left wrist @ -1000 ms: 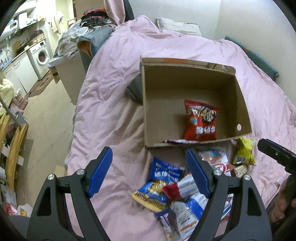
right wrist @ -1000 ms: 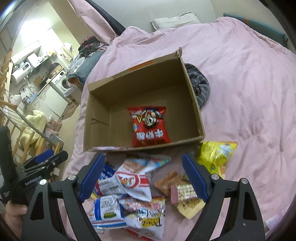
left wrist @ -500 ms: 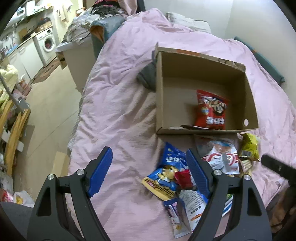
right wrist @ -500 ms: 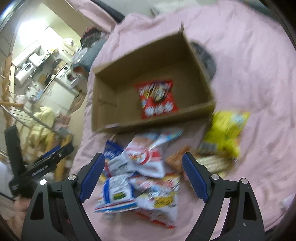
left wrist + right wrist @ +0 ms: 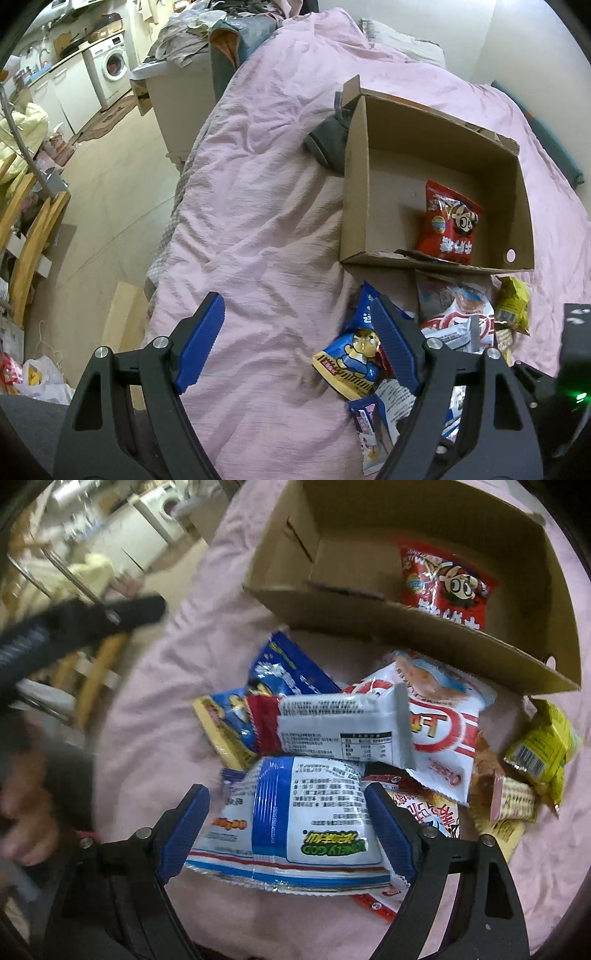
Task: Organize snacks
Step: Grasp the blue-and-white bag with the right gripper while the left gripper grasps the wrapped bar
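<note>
A cardboard box [image 5: 354, 199] lies on the pink bedcover and holds one red snack bag [image 5: 448, 221]; the box [image 5: 461, 635] and red bag [image 5: 443, 587] also show in the right wrist view. A pile of snack packets lies in front of it. My right gripper [image 5: 291, 823] is open, its jaws straddling a white and blue packet [image 5: 295, 819] without closing on it. A white bar packet [image 5: 343, 731] and a red-ringed white bag [image 5: 443, 734] lie behind. My left gripper [image 5: 295, 339] is open and empty over bare bedcover, left of a blue bear packet [image 5: 354, 354].
A yellow packet [image 5: 543, 749] and a wafer packet [image 5: 513, 801] lie at the pile's right. A dark cloth [image 5: 328, 140] sits against the box's far left corner. The bed edge drops to the floor [image 5: 110, 206] at left, with a washing machine [image 5: 114, 66] beyond.
My right gripper has dropped low and forward onto the snack pile, now straddling the white and blue packet. My left gripper has drifted left, away from the pile. Both stay open.
</note>
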`<state>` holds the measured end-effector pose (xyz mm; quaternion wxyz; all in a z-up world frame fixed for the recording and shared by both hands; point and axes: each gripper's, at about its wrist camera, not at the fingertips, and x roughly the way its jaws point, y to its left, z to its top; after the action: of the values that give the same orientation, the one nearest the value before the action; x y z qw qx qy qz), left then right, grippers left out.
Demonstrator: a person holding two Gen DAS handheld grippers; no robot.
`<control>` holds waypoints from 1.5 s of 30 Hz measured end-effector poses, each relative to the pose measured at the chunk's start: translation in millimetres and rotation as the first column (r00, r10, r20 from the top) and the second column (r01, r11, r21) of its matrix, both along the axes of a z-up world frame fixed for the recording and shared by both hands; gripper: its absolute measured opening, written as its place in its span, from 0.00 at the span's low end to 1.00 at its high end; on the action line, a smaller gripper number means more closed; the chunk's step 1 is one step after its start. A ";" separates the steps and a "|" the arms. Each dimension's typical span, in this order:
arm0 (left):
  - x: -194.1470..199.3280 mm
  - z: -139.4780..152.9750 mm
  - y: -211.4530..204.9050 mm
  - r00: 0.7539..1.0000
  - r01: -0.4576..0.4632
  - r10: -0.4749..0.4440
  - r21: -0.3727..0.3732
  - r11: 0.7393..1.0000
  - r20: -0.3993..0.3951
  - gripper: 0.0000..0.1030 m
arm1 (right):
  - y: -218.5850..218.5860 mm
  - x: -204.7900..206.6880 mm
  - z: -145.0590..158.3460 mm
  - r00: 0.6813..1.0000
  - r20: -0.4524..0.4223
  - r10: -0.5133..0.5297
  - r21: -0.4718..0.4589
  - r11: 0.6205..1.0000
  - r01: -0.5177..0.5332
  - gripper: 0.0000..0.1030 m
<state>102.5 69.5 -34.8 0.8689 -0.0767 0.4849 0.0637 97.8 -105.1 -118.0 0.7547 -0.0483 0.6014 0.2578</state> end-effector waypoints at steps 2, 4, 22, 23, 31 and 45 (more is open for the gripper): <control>-1.0 0.4 2.8 1.000 -0.004 0.004 -0.002 1.000 0.000 0.76 | 3.0 0.9 -6.5 1.000 -0.017 0.005 -0.029 1.000 -0.005 0.84; -2.4 0.3 5.5 1.000 -0.011 0.011 -0.009 1.000 -0.003 0.77 | 3.0 1.9 -18.5 0.998 -0.068 0.010 -0.043 0.999 -0.013 0.77; -3.8 -1.7 8.4 0.998 -0.034 0.030 -0.063 0.997 -0.053 0.76 | -81.5 -20.0 52.5 0.997 -0.038 -0.074 0.232 0.969 0.081 0.55; -4.8 -3.5 7.9 0.998 -0.036 0.032 -0.063 0.997 -0.062 0.76 | -89.4 -19.6 58.4 0.995 -0.005 -0.096 0.242 0.966 0.095 0.55; -28.0 -43.2 -10.1 0.969 -0.104 0.063 -0.163 0.981 -0.238 0.76 | -138.3 -12.5 72.7 0.947 0.133 -0.294 0.308 0.920 0.242 0.55; -69.8 -106.7 -73.9 0.926 -0.101 0.064 -0.083 0.991 -0.371 0.55 | -163.4 -9.1 61.7 0.920 0.071 -0.385 0.338 0.877 0.341 0.55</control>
<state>32.7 -4.4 -141.5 0.7544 -0.1273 0.6378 0.0889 88.7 -268.5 -56.3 0.8267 0.1707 0.4970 0.2012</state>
